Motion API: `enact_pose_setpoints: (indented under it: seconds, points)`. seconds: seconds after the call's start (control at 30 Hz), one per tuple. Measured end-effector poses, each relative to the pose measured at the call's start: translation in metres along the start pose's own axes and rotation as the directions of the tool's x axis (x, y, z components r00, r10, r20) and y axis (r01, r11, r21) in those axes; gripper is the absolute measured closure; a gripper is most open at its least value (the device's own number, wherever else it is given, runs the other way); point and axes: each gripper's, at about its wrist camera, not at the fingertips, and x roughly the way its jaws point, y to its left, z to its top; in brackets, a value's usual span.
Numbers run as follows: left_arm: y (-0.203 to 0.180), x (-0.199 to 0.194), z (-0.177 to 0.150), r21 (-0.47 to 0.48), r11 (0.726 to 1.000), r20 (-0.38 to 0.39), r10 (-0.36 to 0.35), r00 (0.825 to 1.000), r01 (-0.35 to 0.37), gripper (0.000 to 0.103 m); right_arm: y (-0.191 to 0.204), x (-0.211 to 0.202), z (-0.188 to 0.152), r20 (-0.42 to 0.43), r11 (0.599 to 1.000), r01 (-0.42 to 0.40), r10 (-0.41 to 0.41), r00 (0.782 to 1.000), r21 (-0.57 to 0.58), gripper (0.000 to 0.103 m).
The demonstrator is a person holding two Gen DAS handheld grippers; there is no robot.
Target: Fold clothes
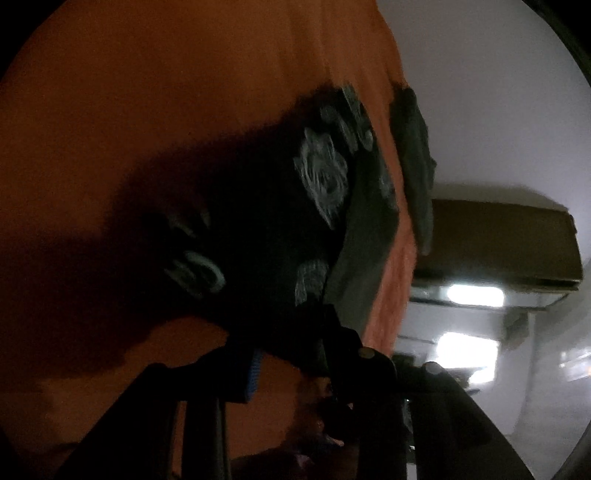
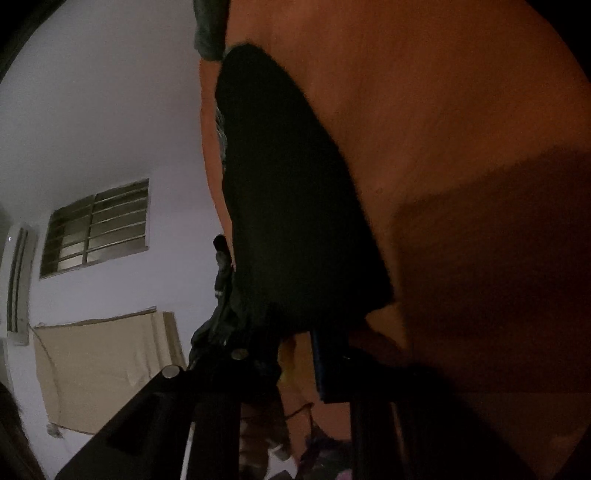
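Note:
A black garment with a pale printed pattern lies on an orange cloth-covered surface. Its near edge runs down between the fingers of my left gripper, which looks shut on the bunched cloth; the view is dark and blurred. In the right wrist view the same black garment shows its plain side and stretches away over the orange surface. My right gripper is shut on its near corner, which fills the narrow gap beside the blue pad.
A second dark grey garment lies at the far edge of the orange surface, also seen as grey cloth. Beyond the edge are a white wall, a cardboard box, a cardboard sheet and a barred window.

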Motion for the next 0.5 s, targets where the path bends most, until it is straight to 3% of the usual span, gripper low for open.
enact_pose_setpoints:
  seconds: [0.1,0.23,0.33,0.4,0.5]
  points:
    - [0.005,-0.001,0.005,-0.022,1.0,0.019,-0.02,1.0,0.02,0.073,-0.011,0.0,0.001,0.01,0.999,-0.009,0.009,1.0,0.046,0.092]
    - [0.001,0.008,0.009,0.019,1.0,0.038,-0.011,0.999,0.01,0.087,-0.01,0.001,0.0,0.018,0.999,-0.009,0.008,1.0,0.039,0.092]
    - [0.005,0.015,0.013,0.048,0.995,0.042,-0.088,0.995,0.086,0.087,-0.02,-0.009,0.0,0.035,0.997,-0.044,0.042,0.999,0.056,0.092]
    - [0.039,-0.016,0.012,-0.011,0.986,0.037,-0.164,0.986,0.164,0.087,-0.028,-0.011,0.001,0.046,0.992,-0.078,0.074,0.996,0.099,0.092]
    - [0.05,-0.028,0.006,-0.035,0.988,0.05,-0.15,0.987,0.152,0.087,-0.03,-0.008,0.002,0.043,0.99,-0.077,0.073,0.996,0.116,0.093]
